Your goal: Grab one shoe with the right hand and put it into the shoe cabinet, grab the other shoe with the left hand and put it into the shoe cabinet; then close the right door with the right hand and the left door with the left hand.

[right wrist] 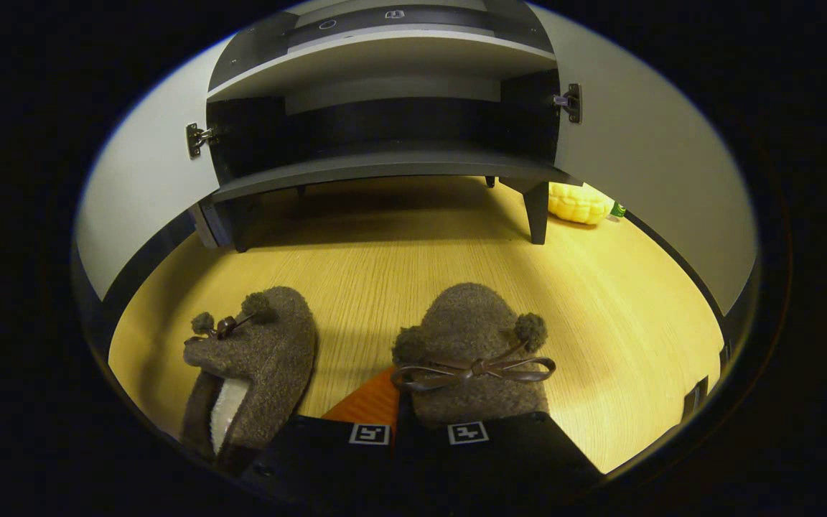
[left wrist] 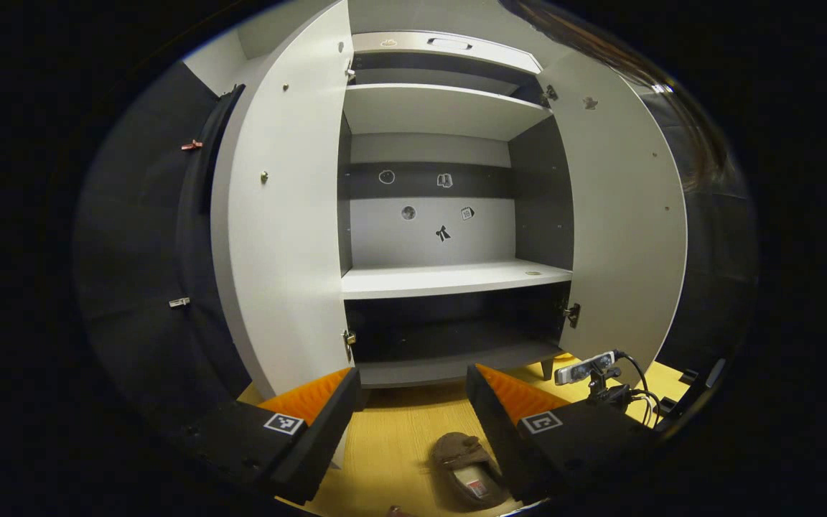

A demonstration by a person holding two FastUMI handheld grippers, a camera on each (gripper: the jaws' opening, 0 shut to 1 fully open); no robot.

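Two brown fuzzy slippers with bows lie on the wooden floor in front of the open shoe cabinet (right wrist: 385, 169). In the right gripper view, my right gripper (right wrist: 399, 398) is shut on the heel side of the right slipper (right wrist: 472, 337), low over the floor. The other slipper (right wrist: 263, 352) lies free to its left. In the left gripper view, my left gripper (left wrist: 410, 402) hangs open and empty, facing the cabinet's middle shelf (left wrist: 449, 278). One slipper (left wrist: 467, 470) lies on the floor below it. Both the left door (left wrist: 284, 237) and the right door (left wrist: 622, 230) stand wide open.
A small camera on a stand (left wrist: 589, 370) with cables sits on the floor by the right door. A yellow corn-shaped toy (right wrist: 578, 203) lies beside the cabinet's right leg (right wrist: 537, 208). The cabinet shelves hold nothing.
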